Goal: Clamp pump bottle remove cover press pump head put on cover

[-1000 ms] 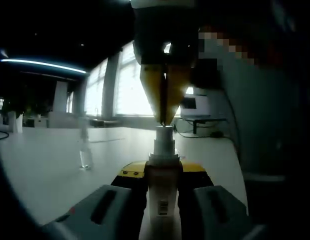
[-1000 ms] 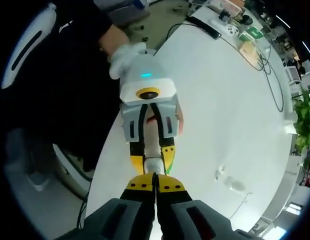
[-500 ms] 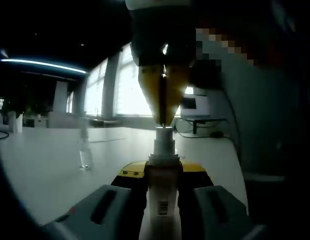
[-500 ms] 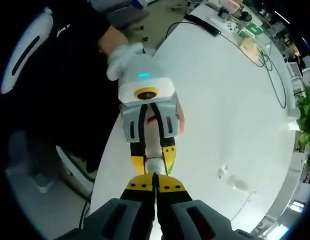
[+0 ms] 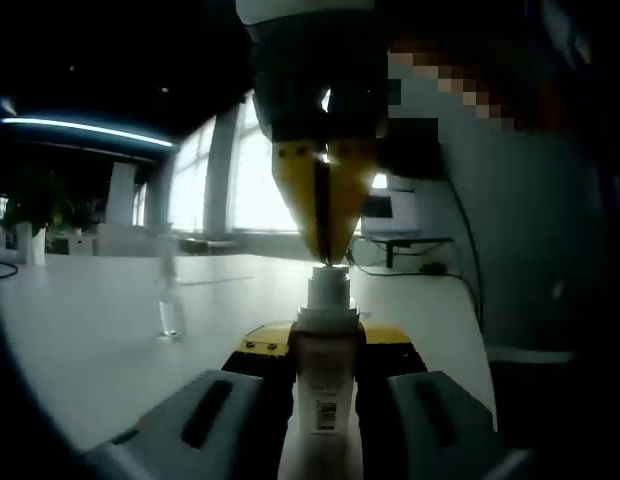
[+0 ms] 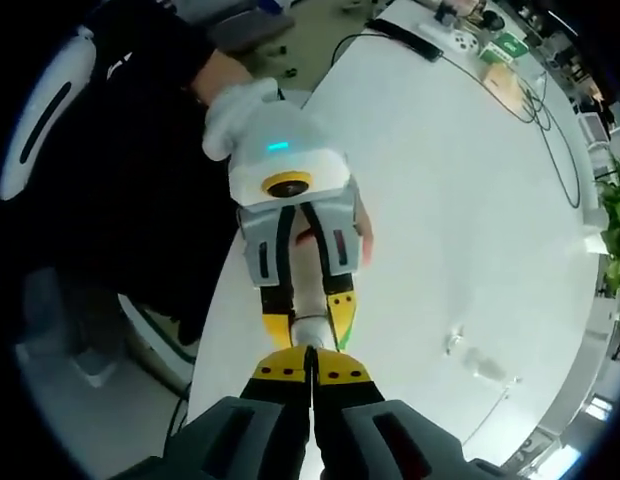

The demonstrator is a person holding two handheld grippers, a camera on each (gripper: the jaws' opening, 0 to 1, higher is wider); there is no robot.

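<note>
A white pump bottle (image 5: 327, 375) stands upright between the jaws of my left gripper (image 5: 325, 345), which is shut on its body. Its pump head (image 5: 328, 285) is bare. My right gripper (image 5: 325, 258) comes straight down from above, yellow fingertips shut together and resting on top of the pump head. From above, my right gripper (image 6: 310, 368) is shut over the bottle (image 6: 310, 330), which sits clamped in the left gripper (image 6: 308, 322) held by a gloved hand (image 6: 235, 105). The clear cover (image 5: 170, 305) stands apart on the white table (image 6: 440, 200); seen from above the cover (image 6: 453, 342) lies right of the bottle.
The bottle is held near the table's edge, with floor below at the left (image 6: 140, 330). Cables and small items (image 6: 470, 45) lie at the table's far end, beside a plant (image 6: 615, 235). A monitor (image 5: 390, 210) and bright windows (image 5: 260, 170) stand behind.
My right gripper has come down slightly and the pump head sits a little lower under it. The left gripper keeps its hold on the bottle, and the cover has not moved.
</note>
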